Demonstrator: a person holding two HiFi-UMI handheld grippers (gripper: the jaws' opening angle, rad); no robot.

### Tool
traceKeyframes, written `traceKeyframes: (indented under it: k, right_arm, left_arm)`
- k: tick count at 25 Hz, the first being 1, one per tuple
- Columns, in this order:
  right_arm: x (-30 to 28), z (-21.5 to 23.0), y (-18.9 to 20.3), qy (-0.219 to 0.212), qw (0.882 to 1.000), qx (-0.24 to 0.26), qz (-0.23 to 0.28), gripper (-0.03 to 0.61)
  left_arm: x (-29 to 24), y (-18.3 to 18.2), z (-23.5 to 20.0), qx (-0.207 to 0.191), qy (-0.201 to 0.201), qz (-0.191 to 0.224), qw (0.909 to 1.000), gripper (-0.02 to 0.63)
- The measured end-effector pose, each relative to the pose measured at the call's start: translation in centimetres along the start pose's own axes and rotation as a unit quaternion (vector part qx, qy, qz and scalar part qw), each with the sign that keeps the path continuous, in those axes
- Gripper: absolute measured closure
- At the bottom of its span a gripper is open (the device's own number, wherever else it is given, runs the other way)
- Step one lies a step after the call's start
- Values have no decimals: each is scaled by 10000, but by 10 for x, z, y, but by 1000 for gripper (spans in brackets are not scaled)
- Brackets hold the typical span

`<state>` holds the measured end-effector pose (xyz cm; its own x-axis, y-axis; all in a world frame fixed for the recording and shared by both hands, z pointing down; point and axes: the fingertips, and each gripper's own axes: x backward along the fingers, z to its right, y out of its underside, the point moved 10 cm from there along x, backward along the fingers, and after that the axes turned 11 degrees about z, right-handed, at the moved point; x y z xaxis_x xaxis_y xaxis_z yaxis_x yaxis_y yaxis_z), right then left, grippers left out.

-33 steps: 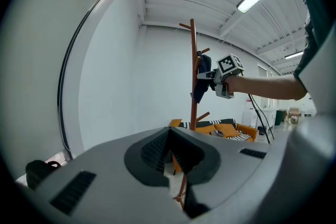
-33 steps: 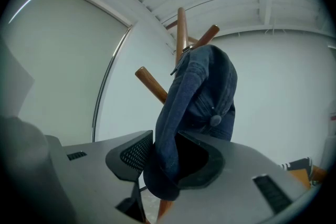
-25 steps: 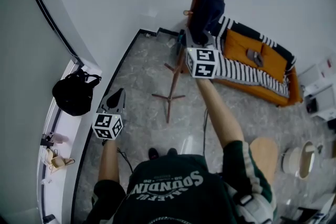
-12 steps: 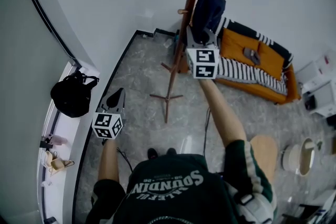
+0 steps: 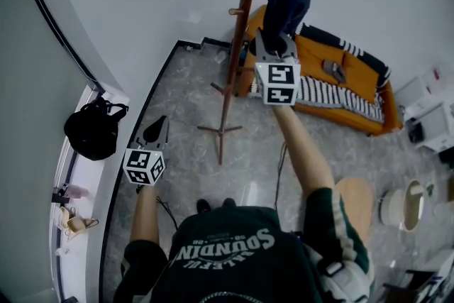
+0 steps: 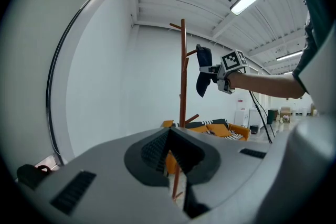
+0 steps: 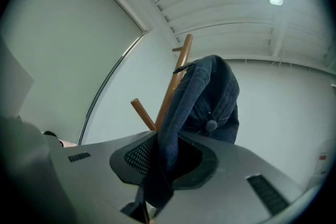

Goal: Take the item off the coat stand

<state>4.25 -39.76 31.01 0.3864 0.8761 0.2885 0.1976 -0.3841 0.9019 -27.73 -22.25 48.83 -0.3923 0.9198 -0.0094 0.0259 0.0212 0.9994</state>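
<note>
A tall brown wooden coat stand (image 5: 237,46) rises from the marble floor near the white wall. A dark navy cap (image 5: 287,7) hangs at the tip of one upper peg. My right gripper (image 5: 273,39) is raised to it and shut on the cap's lower fabric. In the right gripper view the cloth (image 7: 210,97) fills the space between the jaws (image 7: 165,160), with the pole (image 7: 173,86) behind it. My left gripper (image 5: 157,128) hangs low at the left, shut and holding nothing. The left gripper view looks past its jaws (image 6: 170,160) at the stand (image 6: 182,76) and cap (image 6: 203,78).
An orange sofa (image 5: 355,92) with a striped blanket stands right behind the stand. A black bag (image 5: 89,135) lies on the window ledge at the left. A wooden stool (image 5: 355,206) and a white bin (image 5: 401,206) are at the right.
My right gripper has lifted the cap higher, out toward the peg's tip. The left gripper has barely moved.
</note>
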Motion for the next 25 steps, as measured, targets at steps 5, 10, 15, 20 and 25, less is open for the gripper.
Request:
traceKeyframes:
  k: [5, 10, 15, 20, 25]
  right_arm:
    - [16, 23, -1, 141, 9999, 15, -68, 502]
    - [39, 28, 6, 58, 9998, 147, -107, 502]
    - [70, 33, 17, -31, 9997, 30, -250, 502]
    - [101, 24, 32, -209, 9993, 24, -322, 502]
    - [133, 8, 48, -592, 9970, -156, -474, 502]
  left_arm:
    - [-11, -7, 15, -43, 143, -4, 9999, 614]
    - [-25, -6, 26, -61, 329, -9, 9994, 614]
    - [-38, -8, 40, -87, 500, -14, 9987, 614]
    - [-53, -5, 49, -33, 647, -6, 9979, 614]
    - [-63, -1, 65, -9, 808, -51, 9967, 614]
